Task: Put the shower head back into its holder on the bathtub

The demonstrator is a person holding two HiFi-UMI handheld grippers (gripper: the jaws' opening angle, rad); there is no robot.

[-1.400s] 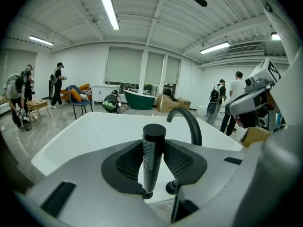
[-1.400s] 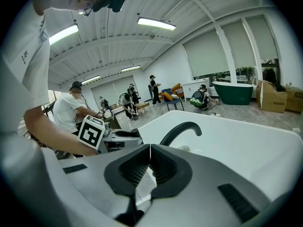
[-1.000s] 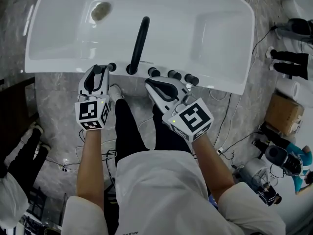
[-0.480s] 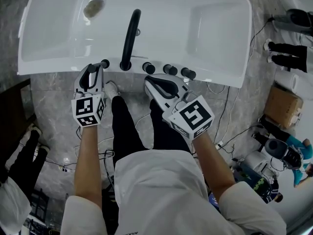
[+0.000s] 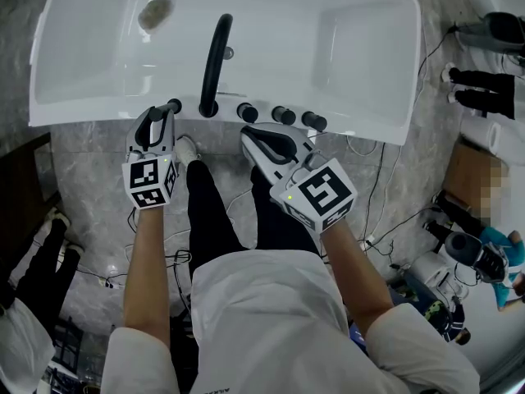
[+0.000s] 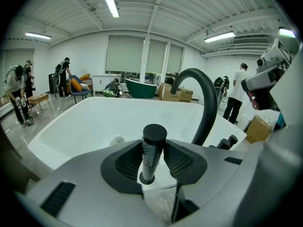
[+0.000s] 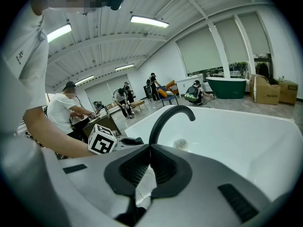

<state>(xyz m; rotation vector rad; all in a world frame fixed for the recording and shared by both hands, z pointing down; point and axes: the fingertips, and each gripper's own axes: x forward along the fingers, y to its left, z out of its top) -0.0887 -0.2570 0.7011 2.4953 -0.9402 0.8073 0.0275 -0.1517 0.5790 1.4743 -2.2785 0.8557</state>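
The left gripper (image 6: 152, 160) was seen closed on the shower head (image 6: 152, 145), a black upright cylinder pinched between the two ribbed pads. The right gripper (image 7: 149, 150) was held just to the right, near the tub's edge, with its jaws pressed together and nothing between them.

The shower head was stood at the near rim (image 5: 98, 115) of the white bathtub, at the left end of the fittings, its foot set in the round black holder (image 6: 147, 178). Whether it was fully seated could not be told. Just right of it the arched black spout (image 5: 215, 56) was seen reaching over the basin, and further right along the rim a row of black knobs (image 5: 283, 115). Beyond, at the far left of the basin floor, the drain (image 5: 156, 11) was visible.

A poor seating was judged to be the main risk. If the grip were let go before the foot was fully home, the shower head could tip and drop into the basin or off the near rim onto the floor. If the jaws were drawn away while a pad was touching, it could be dragged out of the holder or knocked against the spout.
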